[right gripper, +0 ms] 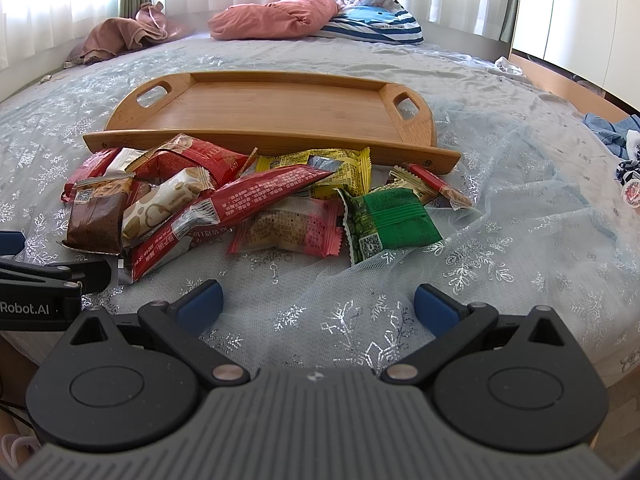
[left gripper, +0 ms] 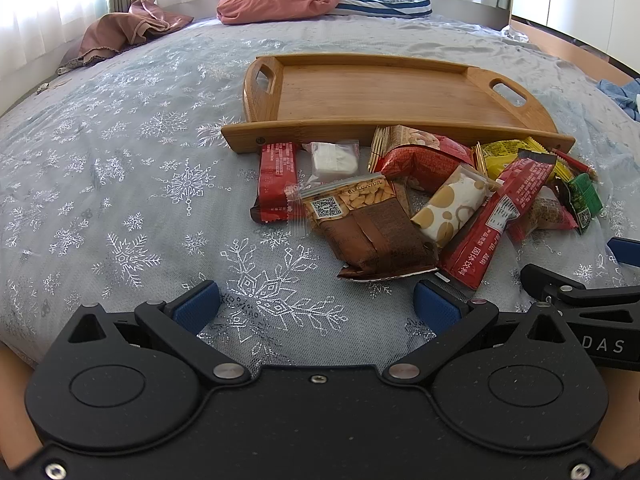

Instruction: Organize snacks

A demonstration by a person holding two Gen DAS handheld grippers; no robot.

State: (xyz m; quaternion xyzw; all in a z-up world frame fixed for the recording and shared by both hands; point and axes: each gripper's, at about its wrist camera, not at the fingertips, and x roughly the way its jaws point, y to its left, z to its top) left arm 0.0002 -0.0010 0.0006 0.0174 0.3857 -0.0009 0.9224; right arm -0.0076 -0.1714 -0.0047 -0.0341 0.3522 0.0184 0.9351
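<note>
A bed under a snowflake-patterned net cover fills both views, curtains and pillows at its far end. Both grippers hover low over its near edge: the left gripper has its fingers spread wide and empty, and the right gripper is likewise spread with nothing between. Just ahead lies a loose heap of snack packets, the brown packet nearest the left, the green packet nearest the right. Behind the heap, touching it, sits a bare wooden tray. Sorting seems not yet begun; next likely calls for closing on one top-lying packet.
</note>
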